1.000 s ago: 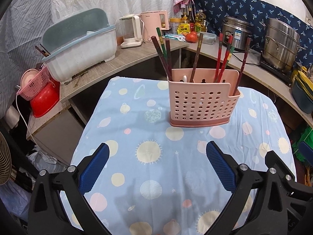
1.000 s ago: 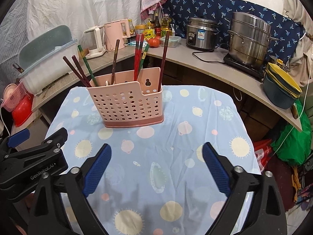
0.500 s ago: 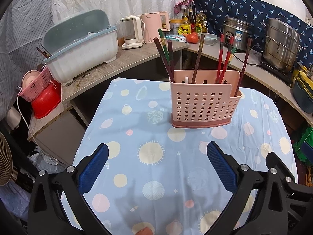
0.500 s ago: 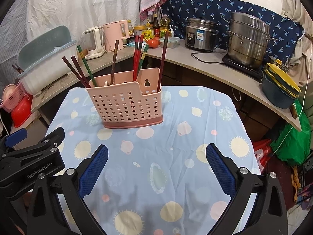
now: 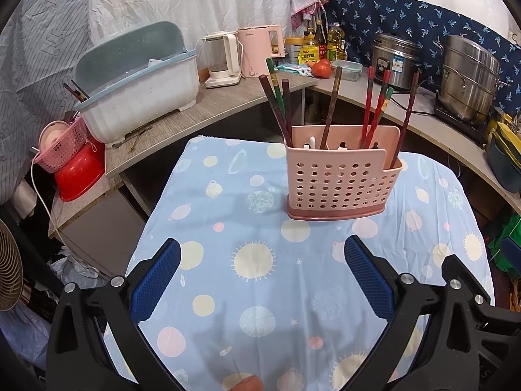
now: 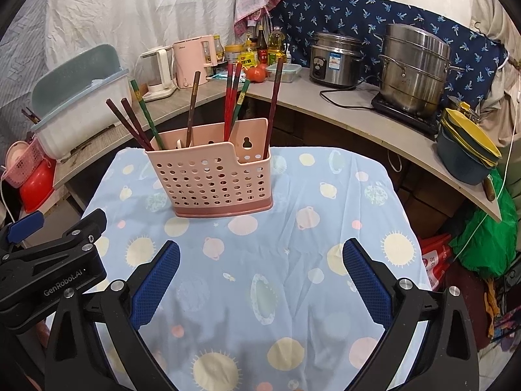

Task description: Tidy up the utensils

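Note:
A pink perforated utensil holder (image 5: 342, 179) (image 6: 211, 181) stands upright on the far part of the table with the blue patterned cloth (image 5: 260, 260) (image 6: 293, 244). Several chopsticks (image 5: 280, 107) (image 6: 231, 104), dark brown, red and green, lean in its compartments, and a small white tip (image 5: 312, 141) shows at its rim. My left gripper (image 5: 260, 277) is open and empty, held back from the holder over the near cloth. My right gripper (image 6: 260, 277) is open and empty too. The left gripper's body (image 6: 49, 260) shows at the left of the right wrist view.
A curved counter (image 5: 228, 97) wraps behind the table with a white-and-blue dish drainer (image 5: 136, 84), kettles (image 5: 224, 58), bottles, a tomato, a rice cooker (image 6: 335, 58) and a steel steamer pot (image 6: 413, 71). Stacked bowls (image 6: 469, 153) sit at the right. Red basins (image 5: 78, 169) lie left.
Both grippers have drawn slightly back and up from the holder, which now looks a little farther off. Both stay open and nothing on the table has moved.

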A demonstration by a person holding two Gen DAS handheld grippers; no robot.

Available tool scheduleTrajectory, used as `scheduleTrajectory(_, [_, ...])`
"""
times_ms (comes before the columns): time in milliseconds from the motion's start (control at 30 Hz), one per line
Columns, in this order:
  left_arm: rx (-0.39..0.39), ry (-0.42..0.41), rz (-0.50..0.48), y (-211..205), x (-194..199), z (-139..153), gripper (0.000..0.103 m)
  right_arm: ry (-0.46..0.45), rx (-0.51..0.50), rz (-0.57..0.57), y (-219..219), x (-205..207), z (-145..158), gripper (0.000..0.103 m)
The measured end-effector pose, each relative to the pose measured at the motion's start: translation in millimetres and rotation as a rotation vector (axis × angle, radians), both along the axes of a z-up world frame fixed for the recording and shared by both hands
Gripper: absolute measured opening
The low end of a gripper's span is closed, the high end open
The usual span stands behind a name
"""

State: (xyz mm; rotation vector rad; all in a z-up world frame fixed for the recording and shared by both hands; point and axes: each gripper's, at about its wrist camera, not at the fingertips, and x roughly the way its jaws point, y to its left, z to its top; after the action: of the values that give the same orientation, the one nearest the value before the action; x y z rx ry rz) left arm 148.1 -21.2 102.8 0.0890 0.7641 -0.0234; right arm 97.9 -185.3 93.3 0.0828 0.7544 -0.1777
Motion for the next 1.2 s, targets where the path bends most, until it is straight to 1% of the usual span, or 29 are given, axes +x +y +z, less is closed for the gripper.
scheduleTrajectory(567, [0.022, -0.015, 0.010, -1.6, 0.1, 3.8, 0.096, -0.001, -0.004, 0.007, 1.3, 1.6, 5.1, 0.097])
scheduleTrajectory(1200, [0.014, -0.017, 0.036, 4.2, -2.2, 5.5, 0.096, -0.008, -0.012, 0.017, 3.3, 2.6, 7.4, 0.097])
